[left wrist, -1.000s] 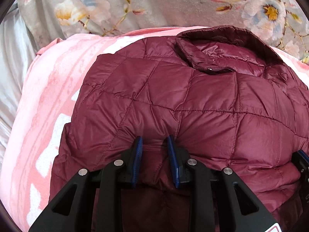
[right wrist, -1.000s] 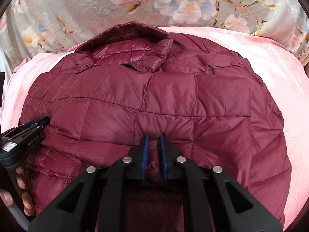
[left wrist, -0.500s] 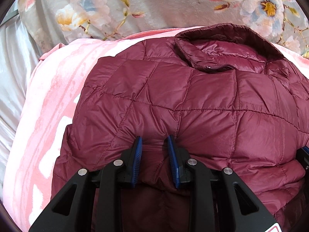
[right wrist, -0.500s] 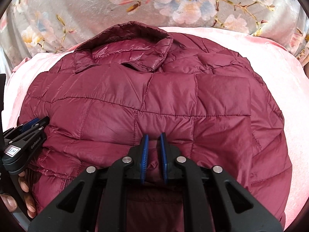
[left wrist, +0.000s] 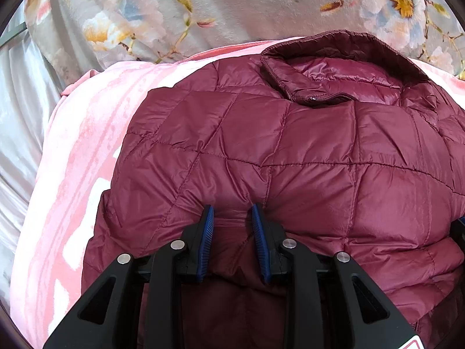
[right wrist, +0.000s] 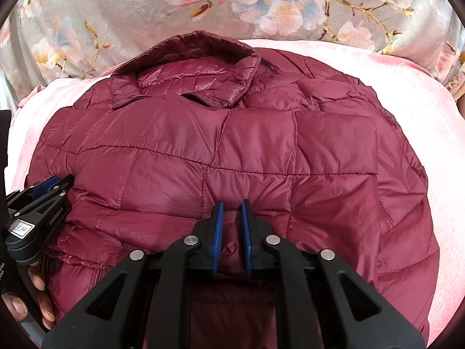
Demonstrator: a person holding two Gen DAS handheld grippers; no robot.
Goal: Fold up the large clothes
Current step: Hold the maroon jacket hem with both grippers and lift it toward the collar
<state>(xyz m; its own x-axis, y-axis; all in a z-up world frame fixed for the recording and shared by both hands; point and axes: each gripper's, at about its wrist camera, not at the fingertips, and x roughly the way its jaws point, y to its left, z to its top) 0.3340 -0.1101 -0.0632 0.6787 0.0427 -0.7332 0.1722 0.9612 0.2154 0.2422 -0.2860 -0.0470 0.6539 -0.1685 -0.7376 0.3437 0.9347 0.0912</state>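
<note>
A quilted maroon puffer jacket (left wrist: 305,157) lies spread on a pink plush blanket with pale stripes (left wrist: 78,157), its stand-up collar (left wrist: 334,58) at the blanket's far edge and its near hem doubled up toward the cameras. Beyond the far edge rises a grey fabric printed with white and pink flowers (right wrist: 261,3); a pale satin sheet (left wrist: 20,110) shows past the blanket's left edge.

The left gripper (left wrist: 232,218), black with ribbed blue pads (left wrist: 205,241), is pinched on the folded near edge of the jacket toward its left side, a thick ridge of quilting bunched between the fingers, which stand a little apart around it. The right gripper (right wrist: 231,212) is clamped on the same near fold further to the right, its blue pads (right wrist: 217,238) closer together with a narrow pleat of maroon cloth squeezed between them.

In the right wrist view the left gripper appears side-on at the jacket's left edge, a small label on its black body, with the person's bare left hand (right wrist: 26,299) wrapped around its handle. The zip at the collar's base (left wrist: 325,98) lies partly open.
</note>
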